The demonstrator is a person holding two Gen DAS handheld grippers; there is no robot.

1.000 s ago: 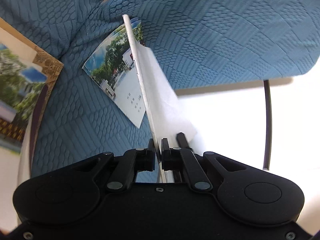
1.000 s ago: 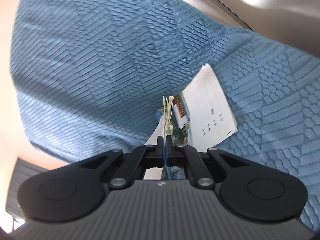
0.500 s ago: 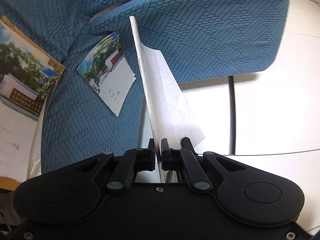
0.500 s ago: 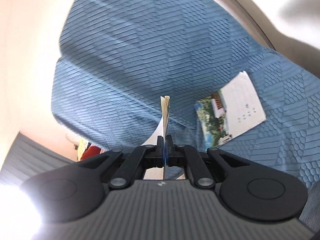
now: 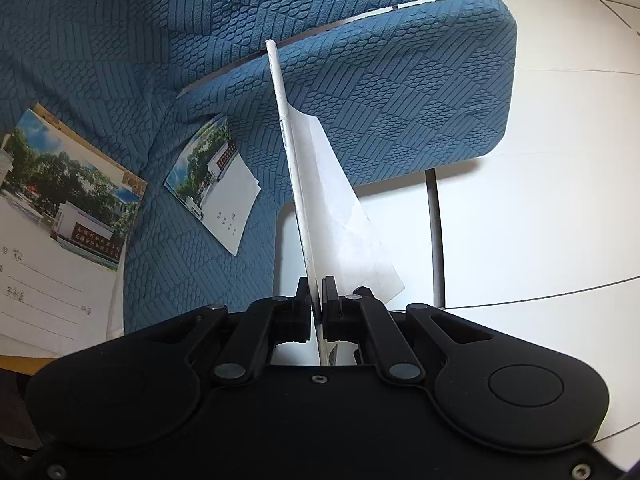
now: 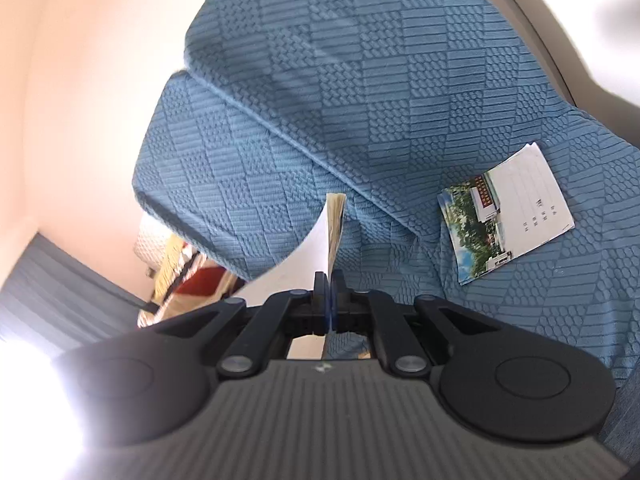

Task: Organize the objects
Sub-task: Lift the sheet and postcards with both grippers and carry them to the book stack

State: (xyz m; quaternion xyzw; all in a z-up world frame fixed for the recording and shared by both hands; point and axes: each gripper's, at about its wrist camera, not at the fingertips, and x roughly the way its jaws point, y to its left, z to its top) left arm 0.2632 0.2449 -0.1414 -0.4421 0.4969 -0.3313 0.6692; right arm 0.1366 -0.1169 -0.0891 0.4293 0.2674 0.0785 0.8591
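Fingers of my left gripper (image 5: 316,300) are clenched on the lower edge of a white booklet (image 5: 294,184), which stands edge-on straight ahead of the pads and rises away from them; one loose white page (image 5: 344,216) fans out to the right of the spine. Left of those fingers and a little beyond them, a small notebook (image 5: 218,184) with a photo of trees and a building on its cover lies flat on the blue textured sofa cover (image 5: 400,88). Further left, near the edge of that view, a larger notebook (image 5: 60,220) with the same kind of photo cover shows; whether it rests on anything I cannot tell. To the right of the fingers, past the end of the blue cushion, lies pale tiled floor (image 5: 540,220) with a thin dark metal leg (image 5: 436,240) standing on it.

My right gripper (image 6: 330,298) also has its pads pinched together, on a thin notebook held edge-on (image 6: 335,224), its yellowish page edges pointing up ahead of the fingers and a white sheet (image 6: 304,256) curling off to the left. Right of these fingers and beyond them, the small notebook (image 6: 506,226) lies flat on the sofa seat, well apart from the pads. Left of the fingers, past the cushion's end, I see striped and red fabric (image 6: 188,276) against a pale wall (image 6: 88,100).
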